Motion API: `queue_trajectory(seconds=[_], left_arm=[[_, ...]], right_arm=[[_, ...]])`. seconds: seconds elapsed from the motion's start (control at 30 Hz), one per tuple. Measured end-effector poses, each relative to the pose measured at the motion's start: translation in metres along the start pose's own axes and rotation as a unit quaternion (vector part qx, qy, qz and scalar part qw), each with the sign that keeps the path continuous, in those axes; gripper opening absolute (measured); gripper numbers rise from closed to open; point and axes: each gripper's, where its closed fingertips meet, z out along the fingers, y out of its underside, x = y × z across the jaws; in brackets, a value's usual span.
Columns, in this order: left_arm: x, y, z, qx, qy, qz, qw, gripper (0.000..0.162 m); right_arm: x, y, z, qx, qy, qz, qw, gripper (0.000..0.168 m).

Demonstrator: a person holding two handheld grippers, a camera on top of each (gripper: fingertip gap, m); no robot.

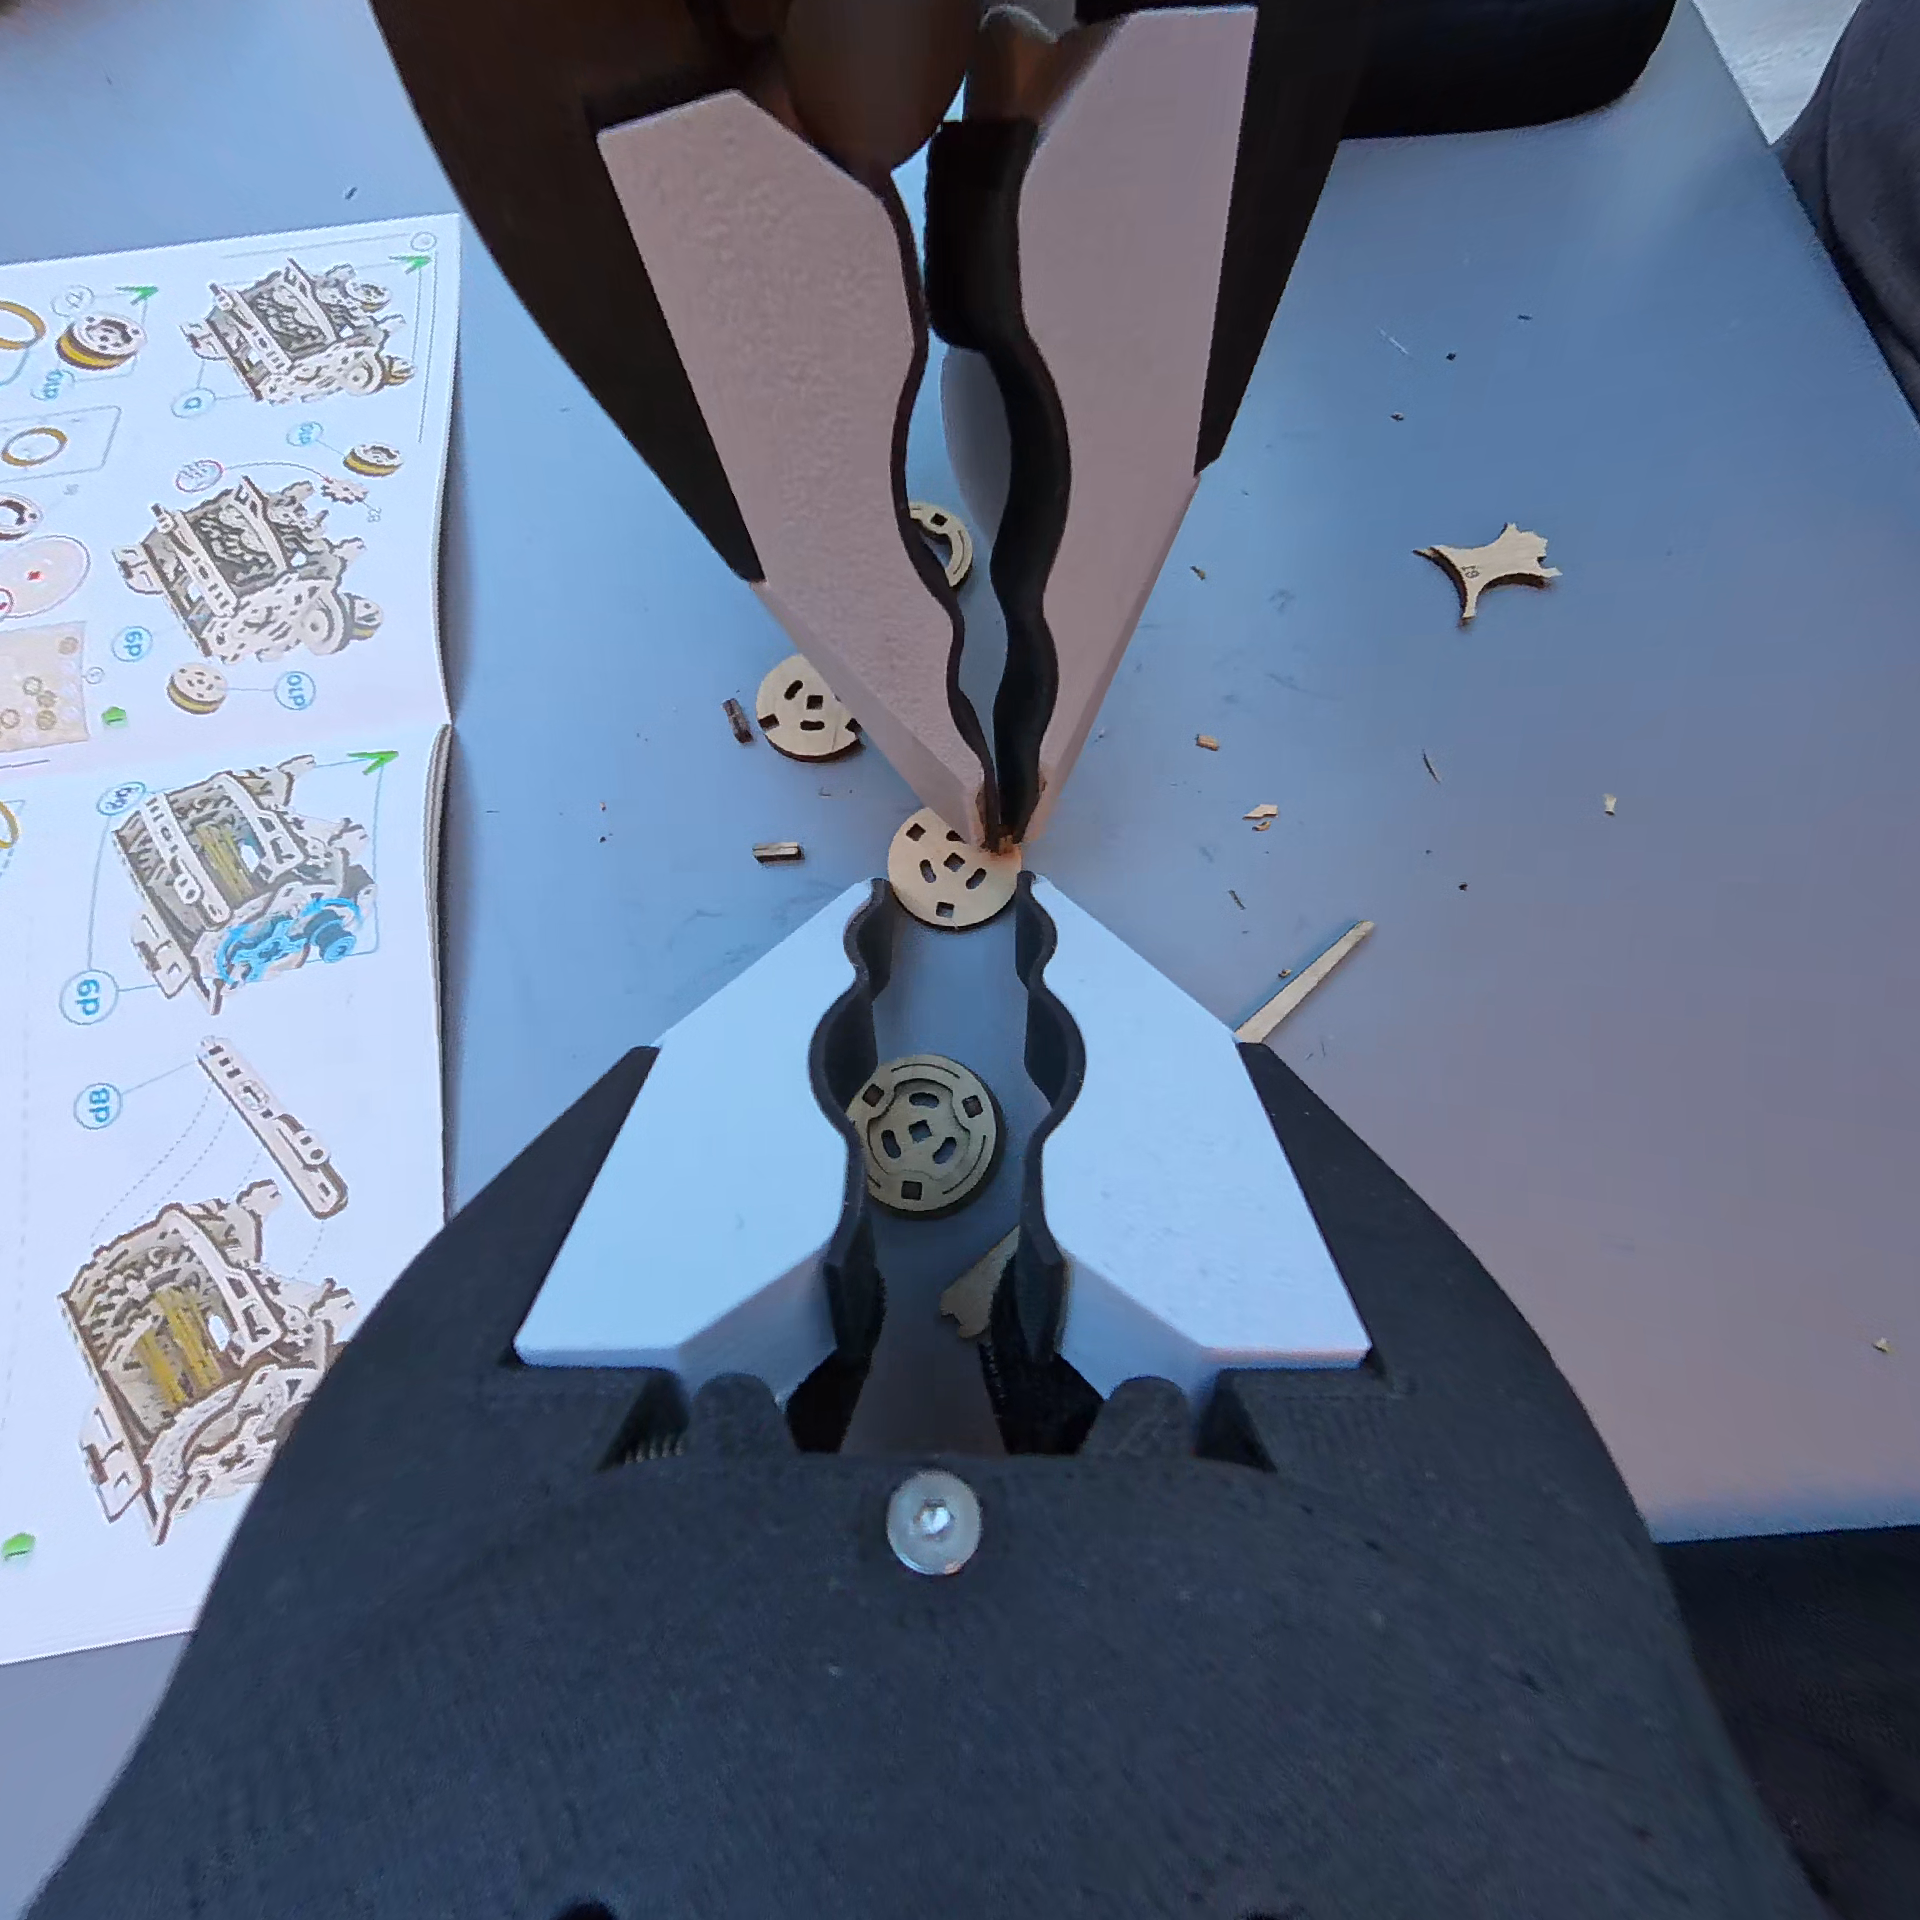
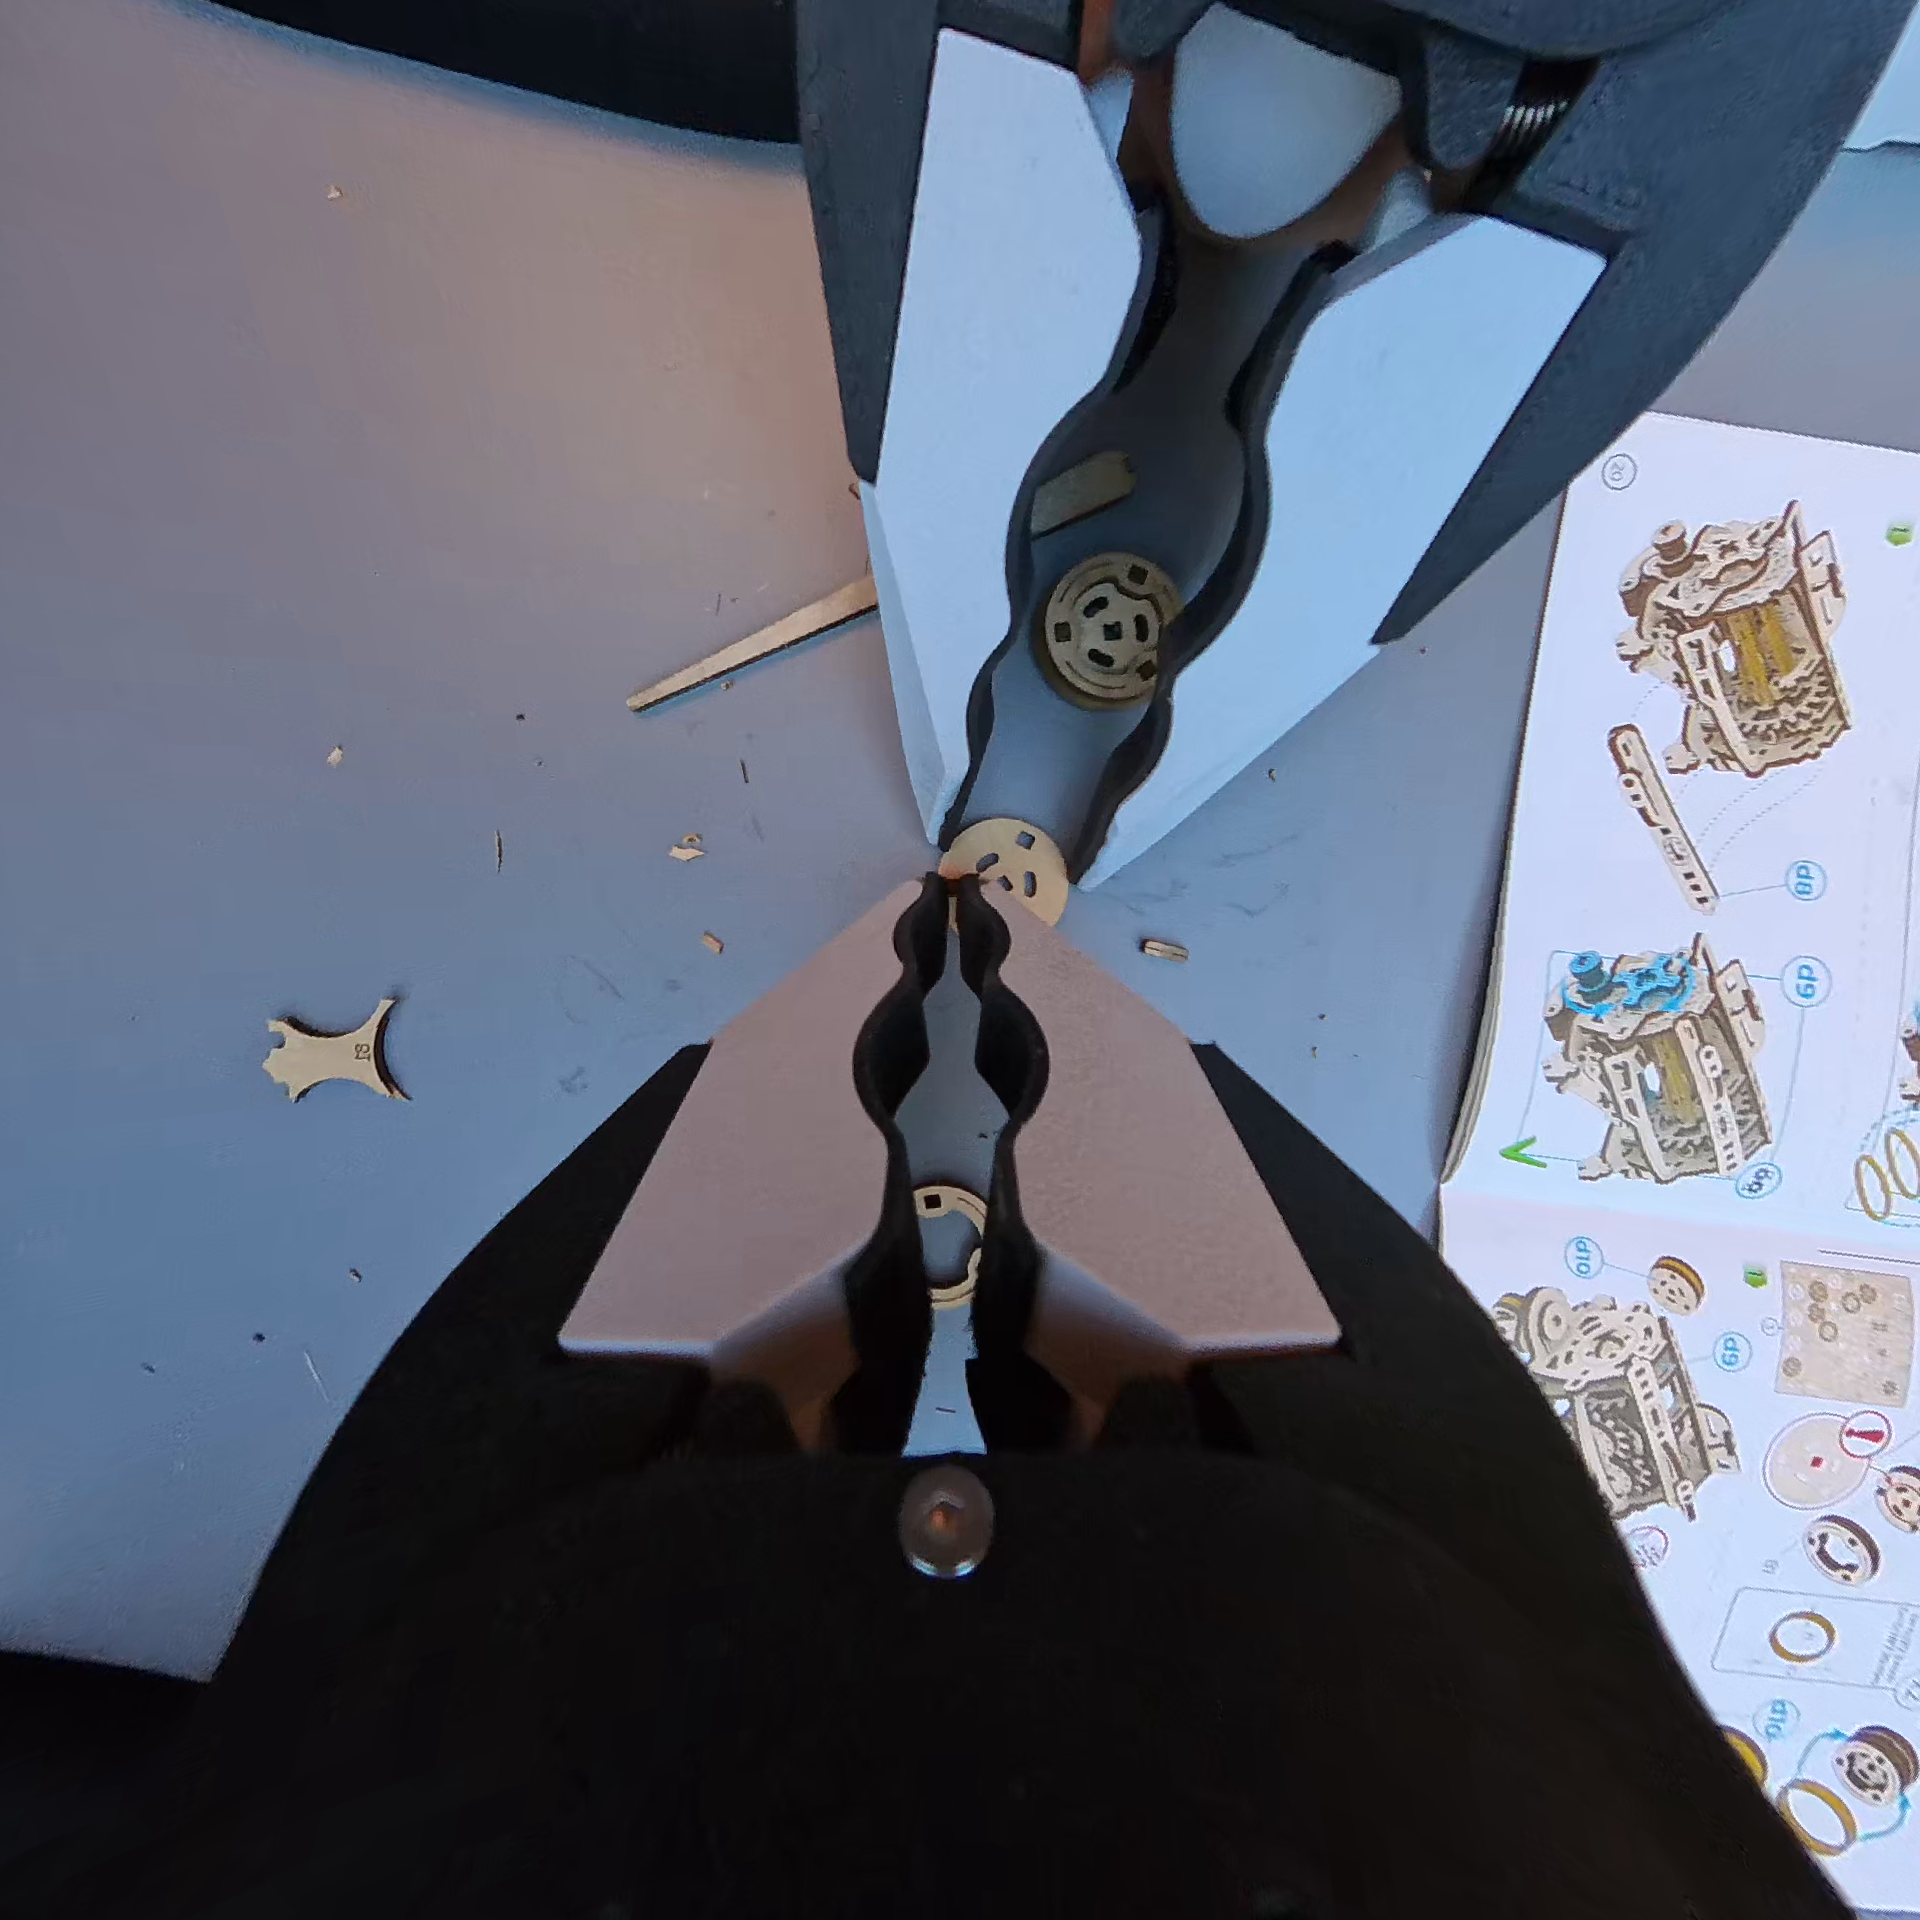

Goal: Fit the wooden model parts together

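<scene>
Wooden disc [image 1: 952, 871], pale and pierced with small square and curved slots, sits held between the tips of the left gripper [image 1: 952, 883], whose white fingers [image 1: 727, 1174] are spread only as wide as the disc and grip it at its two edges. Directly opposite, the right gripper [image 2: 954, 881] comes nose to nose with it; its pinkish fingers [image 2: 769, 1174] are pressed nearly together, the black wavy pads closing at the tips on something very small right at the disc's rim. What that small thing is cannot be made out.

On the grey table [image 1: 1558, 1143], seen through the gap of the left gripper, lies a darker round wooden part [image 1: 925, 1135] with ring-shaped cuts, clear of the pads on both sides. A second slotted disc [image 1: 805, 710] lies beside the right gripper's finger, partly covered by it, and a ring-shaped wooden piece [image 2: 954, 1247] shows through the gap of the right gripper, lying on the table under it.

Off to the side are a four-pointed wooden offcut [image 1: 1488, 578], a thin wooden strip [image 1: 1304, 982] running under the edge of the left gripper's finger, a tiny wooden peg [image 1: 777, 853] near the held disc, and scattered splinters. An open instruction booklet [image 1: 218, 883] with drawings of the model lies flat on the table, well apart from the grippers
</scene>
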Motion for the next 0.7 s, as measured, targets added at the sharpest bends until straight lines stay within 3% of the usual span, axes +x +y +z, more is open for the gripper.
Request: queue_trajectory(seconds=[0.57,0.7], left_arm=[[0.0002,0.0001,0.0004,0.0,-0.014,0.005,1.0,0.022],[0.0001,0.0001,0.0005,0.0,-0.013,0.003,1.0,0.022]], right_arm=[[-0.0005,0.0033,0.0009,-0.009,0.042,-0.017,0.999,0.001],[-0.0007,0.003,0.0009,-0.007,0.014,-0.005,1.0,0.001]])
